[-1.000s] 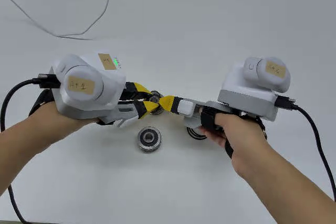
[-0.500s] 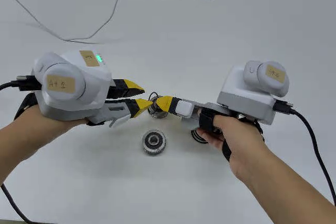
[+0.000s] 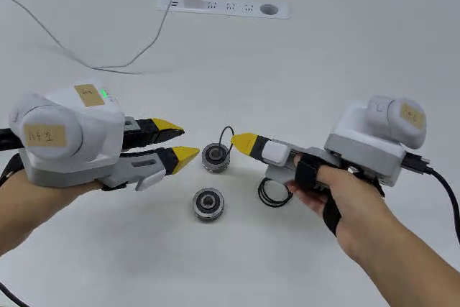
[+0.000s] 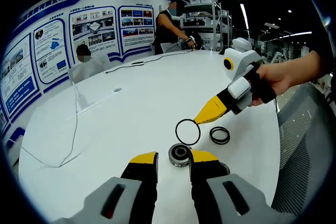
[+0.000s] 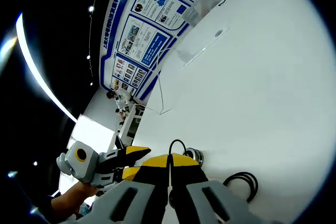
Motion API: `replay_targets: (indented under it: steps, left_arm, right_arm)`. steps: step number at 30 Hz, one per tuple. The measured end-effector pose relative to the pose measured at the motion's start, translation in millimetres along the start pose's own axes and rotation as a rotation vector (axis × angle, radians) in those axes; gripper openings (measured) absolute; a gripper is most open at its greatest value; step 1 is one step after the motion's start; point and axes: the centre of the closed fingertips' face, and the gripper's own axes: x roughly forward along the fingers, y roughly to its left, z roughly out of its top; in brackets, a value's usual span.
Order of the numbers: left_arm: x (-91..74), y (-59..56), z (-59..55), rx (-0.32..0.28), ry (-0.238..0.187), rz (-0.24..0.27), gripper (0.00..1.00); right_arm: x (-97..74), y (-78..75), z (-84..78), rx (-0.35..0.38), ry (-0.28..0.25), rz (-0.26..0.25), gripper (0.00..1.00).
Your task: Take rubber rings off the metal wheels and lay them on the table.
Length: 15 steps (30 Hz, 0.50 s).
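In the head view the left gripper [image 3: 175,141] sits at middle left. Its jaws stand partly apart and hold nothing. The right gripper [image 3: 244,141] comes in from the right with its jaws pressed together on a ring [image 3: 223,133], a thin black loop held just above the table [image 3: 323,70]. A wheel [image 3: 215,157] lies at centre, below the loop and between the two tips. A second wheel [image 3: 207,203] lies lower in the frame, apart from both grippers. Loose rings [image 3: 261,193] lie flat at lower centre right, under the right gripper's body.

In the left gripper view this gripper's own jaws rise from the bottom with a clear gap and nothing in it. The wheel [image 4: 180,154] shows just past the tips. Above it the ring [image 4: 176,131] hangs round and free from the right gripper [image 4: 211,111]. The loose rings [image 4: 211,135] lie to its right.

In the right gripper view the jaws meet with no gap. The ring [image 5: 175,142] arches up from the tips. The wheel [image 5: 193,155] is just beside them, and the loose rings [image 5: 241,174] are at lower right. The left gripper [image 5: 134,153] shows at lower left.

The ring looks light, soft and stretchy, so it will likely flop when let go. A pinch across its band should be enough. The wheels look heavy and stiff and may slide on the smooth top. I would clamp one across its faces and hook the rubber at the rim.
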Motion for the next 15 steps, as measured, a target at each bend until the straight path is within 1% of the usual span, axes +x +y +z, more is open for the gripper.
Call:
replay_targets:
  steps: [4, 7, 11, 12, 15]
  left_arm:
    - [-3.1, -1.7, 0.7, -0.011, -0.018, 0.007, 0.28]
    - [-7.5, 0.1, 2.2, -0.026, -0.04, 0.023, 0.31]
    - [-12.3, 2.1, 4.1, -0.037, -0.06, 0.039, 0.32]
    - [-13.6, 2.5, 4.6, -0.041, -0.065, 0.042, 0.33]
    - [-15.5, 2.6, 5.8, -0.046, -0.072, 0.046, 0.33]
  right_arm:
    - [-13.9, -11.9, -5.1, 0.023, -0.008, -0.028, 0.01]
    - [-25.3, -18.9, -11.2, 0.055, -0.014, -0.042, 0.01]
    - [-36.3, -24.9, -17.0, 0.076, -0.023, -0.062, 0.01]
    - [-39.3, -30.2, -17.2, 0.086, -0.027, -0.071, 0.01]
    - [-45.8, -38.3, -16.6, 0.107, -0.038, -0.081, 0.01]
